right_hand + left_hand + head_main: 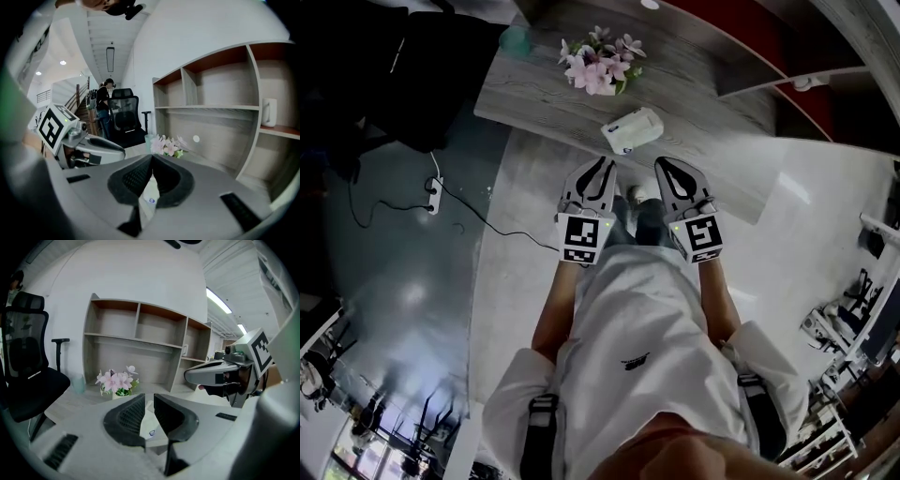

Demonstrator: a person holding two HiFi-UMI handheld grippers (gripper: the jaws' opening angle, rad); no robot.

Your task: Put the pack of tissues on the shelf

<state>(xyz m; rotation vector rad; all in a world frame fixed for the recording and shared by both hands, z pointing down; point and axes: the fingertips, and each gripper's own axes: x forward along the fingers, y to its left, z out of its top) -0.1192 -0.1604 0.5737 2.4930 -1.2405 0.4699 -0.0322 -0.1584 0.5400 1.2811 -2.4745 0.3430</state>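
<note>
The white pack of tissues (633,128) lies on the grey desk (712,89), to the right of a pot of pink flowers (600,66). Both grippers hover side by side just short of the desk's front edge, pointing at the pack. My left gripper (602,165) has its jaws a narrow slit apart with nothing in them; the pack (150,425) shows through the slit. My right gripper (664,165) has its tips touching, and the pack (149,197) shows below them. Behind the desk stands the wooden shelf (136,341) with bare compartments.
A black office chair (412,66) stands left of the desk, beside a green cup (514,39). A white mug (268,112) sits in a right-hand shelf compartment. A power strip with its cable (435,195) lies on the floor. A person (107,101) stands far off.
</note>
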